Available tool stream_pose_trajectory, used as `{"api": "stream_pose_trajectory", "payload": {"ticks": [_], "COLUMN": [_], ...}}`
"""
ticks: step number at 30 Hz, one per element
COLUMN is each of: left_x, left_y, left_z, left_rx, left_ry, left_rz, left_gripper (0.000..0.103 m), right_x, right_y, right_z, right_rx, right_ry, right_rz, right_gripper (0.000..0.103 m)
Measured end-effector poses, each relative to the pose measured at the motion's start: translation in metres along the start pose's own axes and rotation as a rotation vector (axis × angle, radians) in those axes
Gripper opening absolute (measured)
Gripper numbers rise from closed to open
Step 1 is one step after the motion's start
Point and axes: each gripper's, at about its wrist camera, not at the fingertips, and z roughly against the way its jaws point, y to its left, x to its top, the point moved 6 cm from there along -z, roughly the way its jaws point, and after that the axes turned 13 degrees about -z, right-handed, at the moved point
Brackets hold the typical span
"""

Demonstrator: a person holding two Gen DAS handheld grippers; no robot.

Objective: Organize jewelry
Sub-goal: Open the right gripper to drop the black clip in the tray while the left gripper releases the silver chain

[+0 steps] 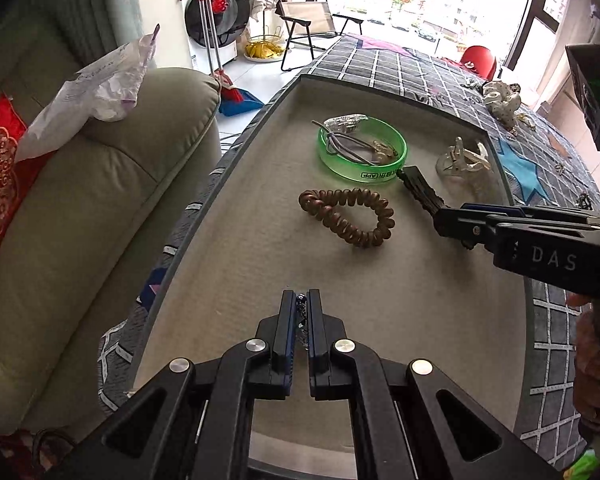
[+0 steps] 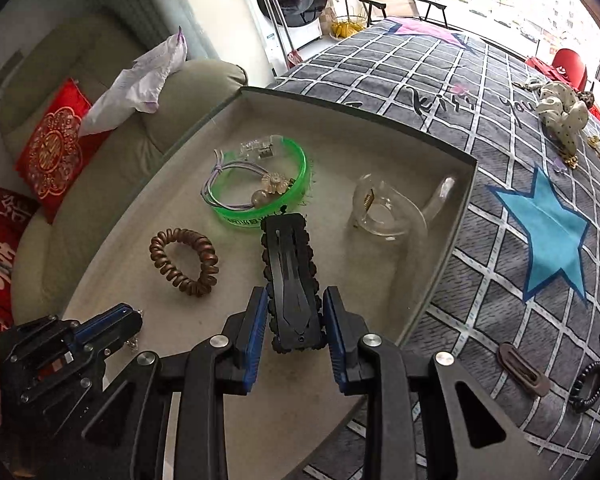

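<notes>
1. Left wrist view: the left gripper (image 1: pixel 301 300) is nearly closed, pinching a small chain (image 1: pixel 301 320) above the near, bare part of the tray (image 1: pixel 204 196). The coil tie (image 1: pixel 348 216) and green bangle (image 1: pixel 360 152) lie further ahead. The right gripper (image 1: pixel 436 210) enters from the right

2. Right wrist view: the right gripper (image 2: pixel 295 300) clamps a black clip (image 2: pixel 290 276) by its near end; its long axis runs straight ahead, tip just beside the bangle (image 2: pixel 260 184). The clear claw clip (image 2: pixel 392 212) lies to the right. Judgement: both pieces hang over the tray, ready for release
</notes>
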Motion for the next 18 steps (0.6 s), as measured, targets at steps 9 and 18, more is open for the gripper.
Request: {"api": "stream_pose_trajectory", "payload": {"ticks": [9,18], "left_x": [0.002,0.005], "left_y": [-0.001,-0.007], "left_z": [-0.001,-0.002], "left_rx": [0.023,0.033], "left_ry": [0.017,0.015], "left_rz": [-0.005,-0.032], "left_gripper": [0.006,0.006], "right_x": [0.01,0.006], "right_y": [-0.005,-0.018], "right_z": [0.028,0.059], "right_rx": [0.049,0.091], "right_ry": [-0.059,-0.122], "right_rz": [-0.058,-0.11], "right_gripper": [0.052,0.052]}}
